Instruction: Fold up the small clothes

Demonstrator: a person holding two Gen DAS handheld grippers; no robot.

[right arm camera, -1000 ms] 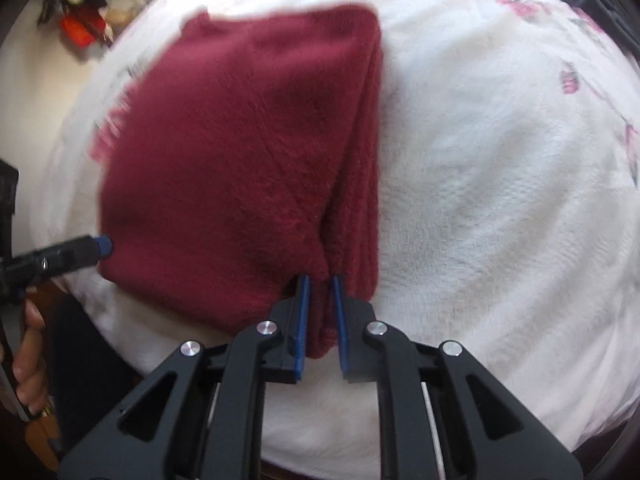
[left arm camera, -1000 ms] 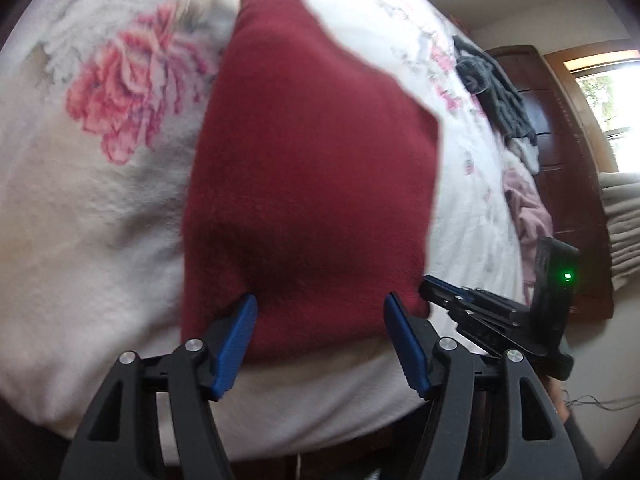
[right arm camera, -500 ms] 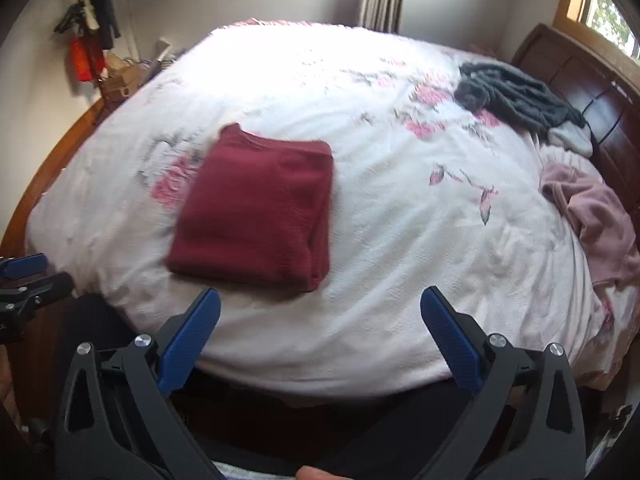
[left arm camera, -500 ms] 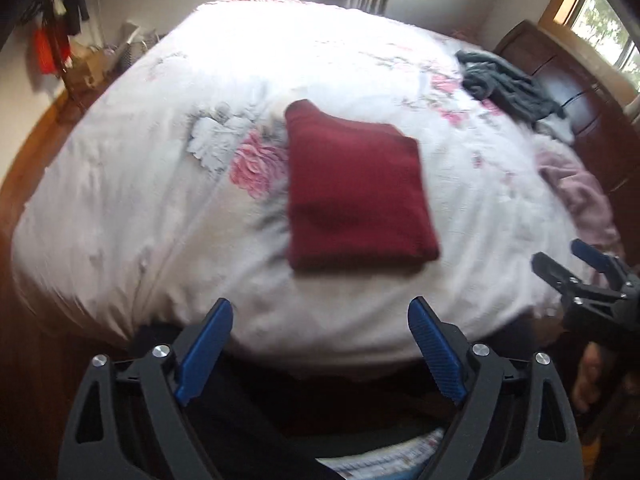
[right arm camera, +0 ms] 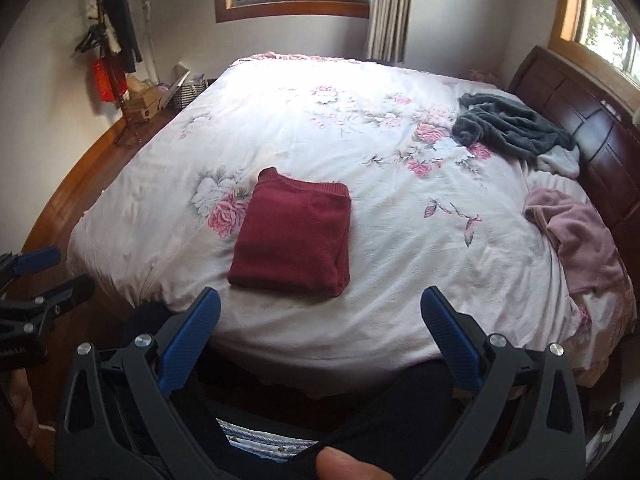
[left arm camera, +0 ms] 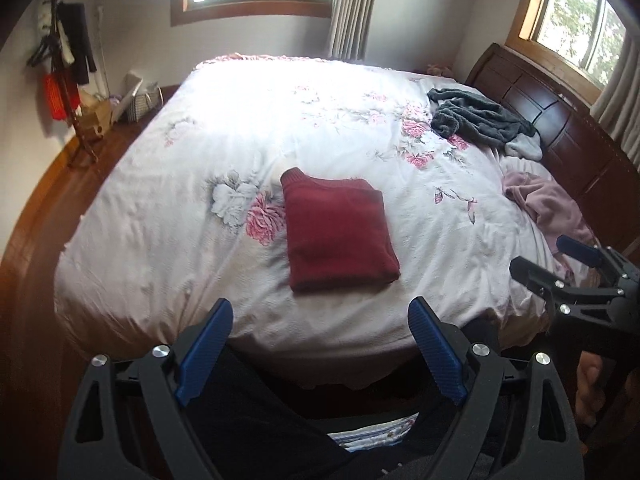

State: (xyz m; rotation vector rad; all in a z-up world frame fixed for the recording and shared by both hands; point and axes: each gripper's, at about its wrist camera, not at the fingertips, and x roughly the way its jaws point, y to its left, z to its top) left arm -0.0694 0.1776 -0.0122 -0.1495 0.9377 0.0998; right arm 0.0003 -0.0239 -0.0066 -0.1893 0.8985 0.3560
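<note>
A dark red sweater lies folded into a neat rectangle on the white floral bedspread, near the bed's front edge. My left gripper hangs open well back from the bed, nothing between its blue pads. My right gripper is open too, held off the front edge with nothing in it. Each gripper shows at the side of the other's view: the right gripper, the left gripper.
A crumpled dark grey garment and a pink garment lie at the bed's right side by the wooden headboard. A coat stand and boxes stand at the left wall. The person's dark trousers fill the foreground.
The right gripper let go of the folded sweater's edge and opened. Both grippers pulled back and up from the bed; the sweater stays folded in place.
</note>
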